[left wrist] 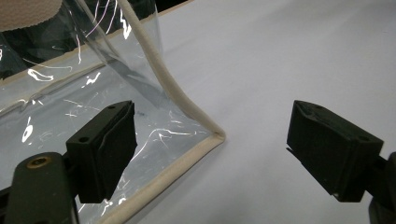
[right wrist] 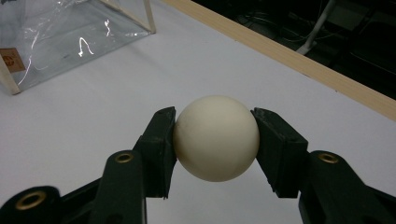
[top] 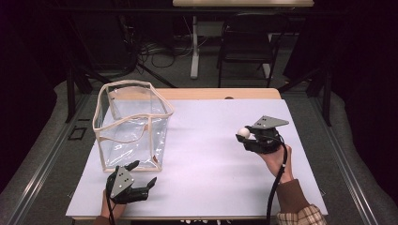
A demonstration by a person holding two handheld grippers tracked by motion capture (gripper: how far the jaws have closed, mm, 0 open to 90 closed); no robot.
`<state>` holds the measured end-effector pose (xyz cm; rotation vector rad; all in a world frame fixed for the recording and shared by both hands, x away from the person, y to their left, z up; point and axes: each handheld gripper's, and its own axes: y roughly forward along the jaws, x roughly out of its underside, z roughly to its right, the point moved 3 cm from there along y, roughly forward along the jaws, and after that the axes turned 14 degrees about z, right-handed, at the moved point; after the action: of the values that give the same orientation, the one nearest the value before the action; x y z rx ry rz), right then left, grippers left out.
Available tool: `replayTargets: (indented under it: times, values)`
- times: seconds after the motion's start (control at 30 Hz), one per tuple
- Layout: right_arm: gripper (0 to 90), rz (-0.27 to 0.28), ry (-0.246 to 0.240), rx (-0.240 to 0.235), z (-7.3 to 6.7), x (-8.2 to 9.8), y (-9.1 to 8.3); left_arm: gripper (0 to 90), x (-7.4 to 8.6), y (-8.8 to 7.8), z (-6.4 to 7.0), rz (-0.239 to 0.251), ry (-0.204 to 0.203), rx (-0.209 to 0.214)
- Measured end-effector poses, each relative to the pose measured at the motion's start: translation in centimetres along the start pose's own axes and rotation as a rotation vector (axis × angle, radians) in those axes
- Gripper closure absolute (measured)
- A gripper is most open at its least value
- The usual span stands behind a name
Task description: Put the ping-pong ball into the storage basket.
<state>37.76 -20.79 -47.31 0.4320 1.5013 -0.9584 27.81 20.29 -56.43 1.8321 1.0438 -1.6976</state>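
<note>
My right tool [right wrist: 215, 140] pinches the white ball [right wrist: 216, 138], lifted off the surface [top: 211, 154]. My left tool [left wrist: 210, 149] is spread at the clear bag's [top: 133, 124] near corner. Pickup looks done; dropping it in remains.

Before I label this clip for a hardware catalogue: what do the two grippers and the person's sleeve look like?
Both grippers, left and right, are black, each topped by a grey three-cornered plate with small dark holes and trailing a black cable. Their fingers are blocky black pads on arms with brass-coloured rivets. The right sleeve is brown over a plaid cuff.
</note>
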Motion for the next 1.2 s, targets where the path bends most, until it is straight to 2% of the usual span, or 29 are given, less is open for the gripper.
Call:
replayTargets:
  times: [1.2]
  values:
    - [50.7, 0.023, -0.029, -0.038, -0.9, -2.1, 1.9, 16.0, 0.0, 0.0, 0.0, 0.0, 0.001, 0.001]
